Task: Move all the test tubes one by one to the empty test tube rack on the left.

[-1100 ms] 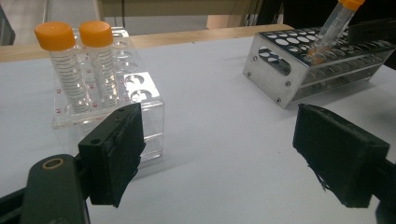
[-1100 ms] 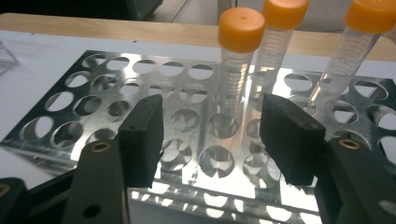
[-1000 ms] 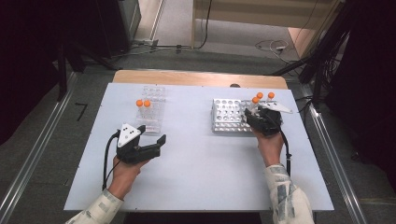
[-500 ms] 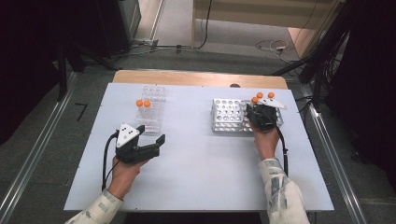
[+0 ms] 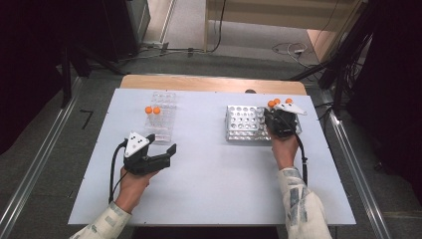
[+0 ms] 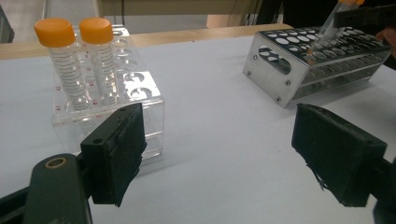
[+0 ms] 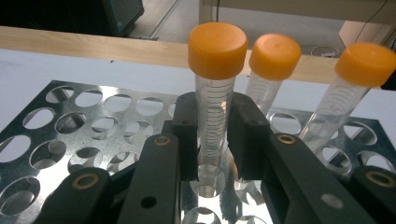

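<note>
My right tongs have just closed on an orange-capped tube standing in the metal rack — gripped low for lifting. My left tongs wait open — empty — over the tabletop.

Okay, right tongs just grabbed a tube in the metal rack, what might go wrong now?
1. The right tongs have just closed on the orange-capped tube low on its body; a tilted pull might jam it in the metal rack.
2. Two neighbouring tubes stand close and lean; they might get knocked.
3. The rack looks unclamped, so it might lift or slide.
</note>
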Demonstrator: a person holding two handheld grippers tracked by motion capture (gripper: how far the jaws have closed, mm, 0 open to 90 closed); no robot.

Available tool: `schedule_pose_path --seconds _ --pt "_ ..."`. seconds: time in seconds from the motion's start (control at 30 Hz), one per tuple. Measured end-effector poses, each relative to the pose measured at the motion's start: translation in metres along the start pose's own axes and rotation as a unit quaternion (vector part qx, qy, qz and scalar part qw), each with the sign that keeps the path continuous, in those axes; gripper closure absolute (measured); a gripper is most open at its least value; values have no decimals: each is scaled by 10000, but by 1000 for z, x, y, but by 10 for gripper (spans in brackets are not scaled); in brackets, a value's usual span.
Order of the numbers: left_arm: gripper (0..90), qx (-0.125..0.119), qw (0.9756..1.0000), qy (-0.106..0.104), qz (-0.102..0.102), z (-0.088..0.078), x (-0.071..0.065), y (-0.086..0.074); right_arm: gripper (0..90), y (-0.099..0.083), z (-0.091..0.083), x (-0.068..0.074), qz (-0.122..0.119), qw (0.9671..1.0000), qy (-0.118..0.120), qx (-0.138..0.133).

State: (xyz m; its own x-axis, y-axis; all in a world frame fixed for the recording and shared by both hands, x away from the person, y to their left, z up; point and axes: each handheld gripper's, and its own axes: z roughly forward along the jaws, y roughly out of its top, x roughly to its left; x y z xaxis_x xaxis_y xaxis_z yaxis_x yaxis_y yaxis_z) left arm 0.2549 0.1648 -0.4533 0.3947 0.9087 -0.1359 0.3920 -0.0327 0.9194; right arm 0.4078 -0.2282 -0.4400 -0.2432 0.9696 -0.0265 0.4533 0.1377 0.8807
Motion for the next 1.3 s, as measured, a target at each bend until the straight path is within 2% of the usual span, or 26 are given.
schedule_pose_path --seconds 0.43,0.7,0.87,1.0,1.13,1.3 --pt "176 12 10000 6 0 1 -1 -1 721 18 -24 1 -94 9994 28 -317" --pt "176 13 10000 8 7 0 -1 -1 722 25 -42 6 -150 9987 230 -436" --pt "177 34 10000 0 15 0 -1 -1 722 23 -53 11 -138 9976 523 -440" --pt "176 32 10000 -10 34 1 -2 -2 722 16 -63 19 -231 9955 838 -374" --pt "177 42 10000 -25 30 2 -3 -2 722 6 -74 30 -324 9919 1193 -296" --pt "177 69 9999 -40 61 3 -6 -3 721 -6 -83 50 -548 9856 1587 -184"
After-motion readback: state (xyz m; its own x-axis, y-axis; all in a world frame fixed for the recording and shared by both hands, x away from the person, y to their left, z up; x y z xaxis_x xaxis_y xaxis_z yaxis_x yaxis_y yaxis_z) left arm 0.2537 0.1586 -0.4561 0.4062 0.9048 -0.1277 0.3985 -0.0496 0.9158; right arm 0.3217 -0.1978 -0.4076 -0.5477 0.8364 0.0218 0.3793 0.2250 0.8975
